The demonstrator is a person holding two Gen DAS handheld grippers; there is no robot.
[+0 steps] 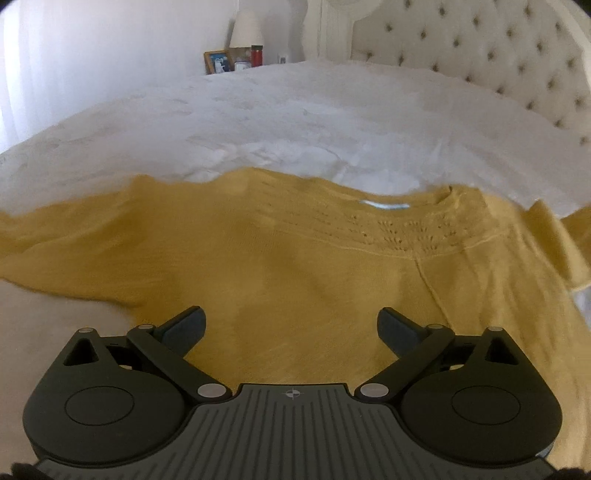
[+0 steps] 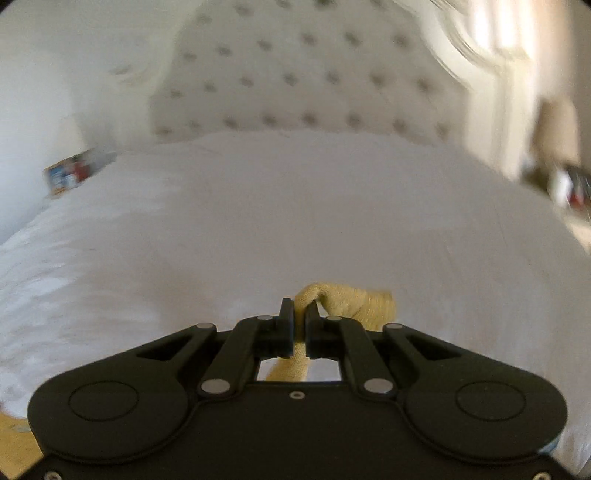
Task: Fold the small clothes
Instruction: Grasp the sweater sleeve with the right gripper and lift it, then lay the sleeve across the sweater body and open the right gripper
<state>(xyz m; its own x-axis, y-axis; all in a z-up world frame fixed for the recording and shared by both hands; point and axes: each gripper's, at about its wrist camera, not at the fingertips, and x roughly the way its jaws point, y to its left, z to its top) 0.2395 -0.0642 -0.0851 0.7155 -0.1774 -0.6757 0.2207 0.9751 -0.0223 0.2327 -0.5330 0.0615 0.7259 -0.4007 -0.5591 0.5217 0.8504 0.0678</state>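
Two hand-held grippers, one garment, one bed.

Item: mustard-yellow knit sweater (image 1: 295, 266). Spread across the middle of the left wrist view, lying on the white bedcover (image 1: 295, 122). Neckline with a pale label sits right of centre; an openwork band runs below it. One sleeve trails off to the left edge of the frame, another fold lifts at the right edge.

Item: left gripper (image 1: 291, 328). Lower centre of its view, over the body of the sweater. Fingers spread wide apart, nothing between them. Whether the tips touch the knit cannot be told.

Item: right gripper (image 2: 300, 314). Lower centre of its view. Fingers drawn nearly together, pinching a bunched piece of the yellow knit (image 2: 351, 301); the cloth bulges out just right of the tips and a strip of it shows below, through the gap in the frame. View is motion-blurred.

Item: tufted headboard (image 1: 480, 44), cream, upper right in the left view, upper centre in the right view.

Item: bedside group, upper centre-left of the left view: white lamp (image 1: 246, 27), framed photo (image 1: 218, 62), red container (image 1: 256, 55).
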